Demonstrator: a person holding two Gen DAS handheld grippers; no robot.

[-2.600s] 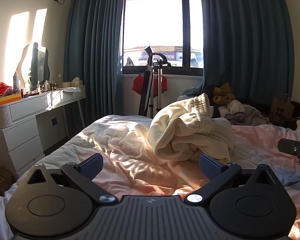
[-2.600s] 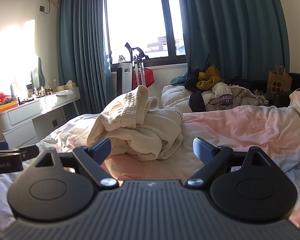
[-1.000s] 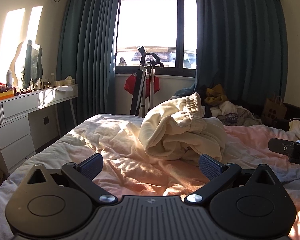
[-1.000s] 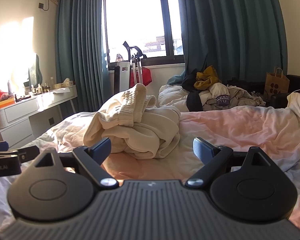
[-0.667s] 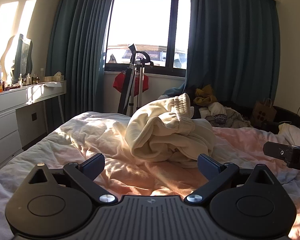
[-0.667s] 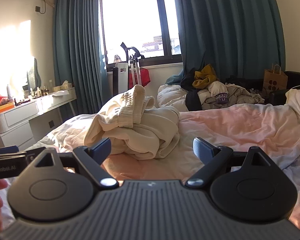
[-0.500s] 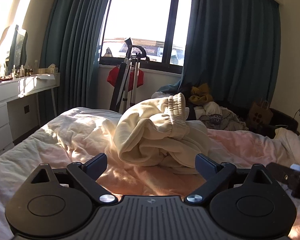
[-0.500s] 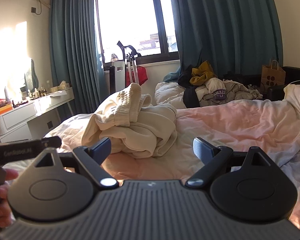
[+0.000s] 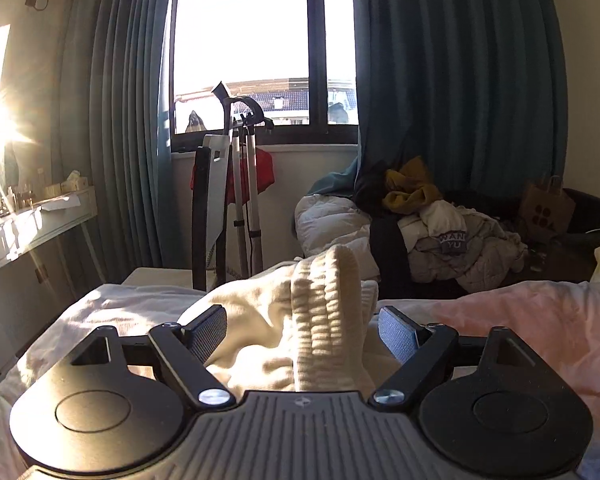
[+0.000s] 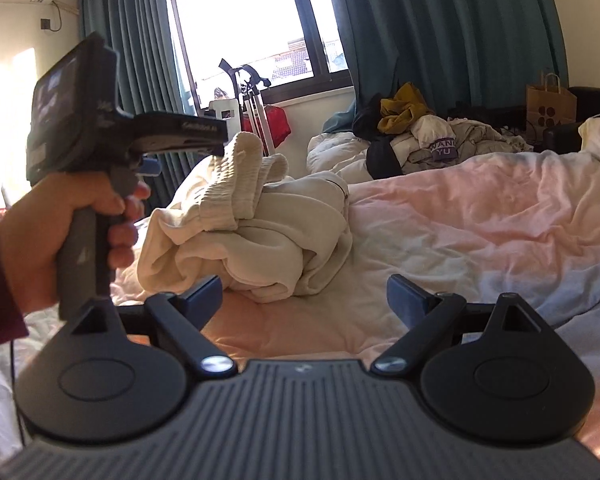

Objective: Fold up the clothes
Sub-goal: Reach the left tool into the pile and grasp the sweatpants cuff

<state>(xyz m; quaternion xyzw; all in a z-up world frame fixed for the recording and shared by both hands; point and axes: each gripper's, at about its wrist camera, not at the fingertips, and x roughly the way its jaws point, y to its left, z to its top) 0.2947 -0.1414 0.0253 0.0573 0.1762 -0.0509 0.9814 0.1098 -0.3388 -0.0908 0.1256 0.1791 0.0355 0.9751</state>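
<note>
A crumpled cream sweat garment [image 10: 260, 232] lies heaped on the bed [image 10: 480, 216], its ribbed waistband sticking up. In the left wrist view the ribbed band [image 9: 324, 312] stands between the open fingers of my left gripper [image 9: 304, 330], which has reached the top of the heap. In the right wrist view the left gripper [image 10: 216, 144] shows from the side, its tips at the waistband, held by a hand. My right gripper [image 10: 304, 298] is open and empty, low over the bed, just short of the heap.
A pile of other clothes [image 10: 428, 140] lies beyond the bed's far end by the teal curtains. A garment steamer stand [image 9: 236, 184] stands under the window. A white dresser [image 9: 24, 232] is at left. A paper bag [image 10: 550, 100] is at right.
My left gripper has moved forward and up to the heap, so the ribbed waistband now stands between its open fingers. My right gripper has stayed nearly in place.
</note>
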